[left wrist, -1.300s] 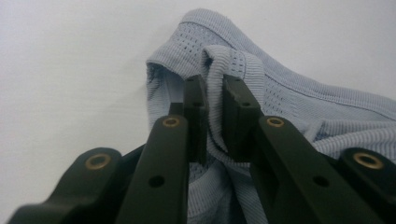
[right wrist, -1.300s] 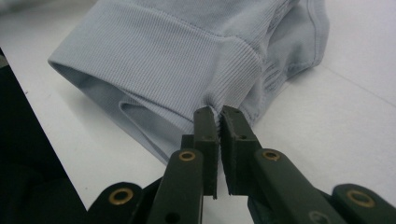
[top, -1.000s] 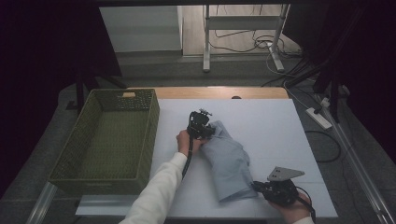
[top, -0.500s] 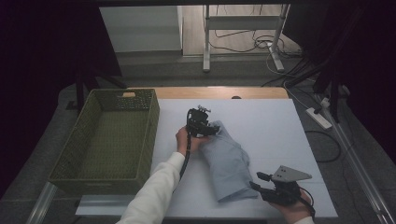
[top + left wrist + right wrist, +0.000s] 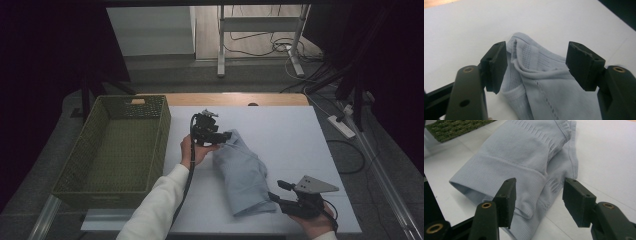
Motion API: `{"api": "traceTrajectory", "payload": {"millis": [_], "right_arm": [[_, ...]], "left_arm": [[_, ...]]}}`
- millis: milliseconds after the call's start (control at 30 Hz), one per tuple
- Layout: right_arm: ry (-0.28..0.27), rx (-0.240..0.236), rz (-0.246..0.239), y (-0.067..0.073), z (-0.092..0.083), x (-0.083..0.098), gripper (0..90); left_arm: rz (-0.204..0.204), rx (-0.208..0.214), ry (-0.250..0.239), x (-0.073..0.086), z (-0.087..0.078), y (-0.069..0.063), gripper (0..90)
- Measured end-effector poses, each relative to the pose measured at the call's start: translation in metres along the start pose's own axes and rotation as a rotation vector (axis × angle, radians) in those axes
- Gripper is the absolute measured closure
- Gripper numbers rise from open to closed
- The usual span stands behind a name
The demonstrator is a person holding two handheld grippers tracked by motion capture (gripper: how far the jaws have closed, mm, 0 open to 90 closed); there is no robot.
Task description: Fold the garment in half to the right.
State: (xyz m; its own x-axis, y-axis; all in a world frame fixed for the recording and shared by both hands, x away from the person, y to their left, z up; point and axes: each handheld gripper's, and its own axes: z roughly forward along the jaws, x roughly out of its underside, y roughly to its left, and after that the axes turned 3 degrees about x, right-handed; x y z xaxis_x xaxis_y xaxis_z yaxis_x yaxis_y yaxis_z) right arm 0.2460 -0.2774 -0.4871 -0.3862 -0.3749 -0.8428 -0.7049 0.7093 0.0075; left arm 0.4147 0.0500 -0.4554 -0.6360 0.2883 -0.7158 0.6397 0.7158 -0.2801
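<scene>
A pale blue knitted garment point(image 5: 242, 172) lies folded on the white table cover point(image 5: 295, 130). My left gripper point(image 5: 227, 136) hovers at its far end, held by a hand in a white sleeve. Its jaws have just been opening and stand open; the garment's bunched end point(image 5: 534, 75) lies between and below the pads point(image 5: 496, 62), untouched. My right gripper point(image 5: 276, 191) sits at the near right end, open too, its jaws having just been opening. The ribbed hem point(image 5: 524, 182) lies between its pads point(image 5: 507, 197), with no pad pressing on it.
A green woven basket point(image 5: 100, 197) stands at the left of the table, its corner also seen in the right gripper view point(image 5: 454, 127). Bare white cover stretches to the right of the garment. Table legs and cables point(image 5: 280, 47) lie on the floor behind.
Both grippers have gone from shut on the garment's ends to open, letting it go. The left gripper has lifted a little off the cloth. The right one has hardly moved.
</scene>
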Motion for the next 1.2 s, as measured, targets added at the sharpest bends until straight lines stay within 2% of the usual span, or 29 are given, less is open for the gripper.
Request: {"api": "traceTrajectory", "payload": {"millis": [267, 500, 800, 1200], "right_arm": [[0.0, 0.015, -0.008, 0.0, 0.002, -0.002, 44.9], [0.001, 0.022, -0.007, -0.001, 0.003, -0.002, 44.9], [0.002, 0.034, -0.018, -0.003, 0.004, -0.002, 44.9], [0.018, 0.06, -0.013, -0.004, 0.005, -0.002, 44.9]], "left_arm": [[0.03, 0.013, -0.027, 0.013, -0.019, -0.01, 35.7], [0.057, 0.019, -0.031, 0.024, -0.025, -0.017, 36.2], [0.04, 0.028, -0.041, 0.039, -0.03, -0.015, 36.4], [0.055, 0.037, -0.049, 0.057, -0.038, -0.02, 36.4]]}}
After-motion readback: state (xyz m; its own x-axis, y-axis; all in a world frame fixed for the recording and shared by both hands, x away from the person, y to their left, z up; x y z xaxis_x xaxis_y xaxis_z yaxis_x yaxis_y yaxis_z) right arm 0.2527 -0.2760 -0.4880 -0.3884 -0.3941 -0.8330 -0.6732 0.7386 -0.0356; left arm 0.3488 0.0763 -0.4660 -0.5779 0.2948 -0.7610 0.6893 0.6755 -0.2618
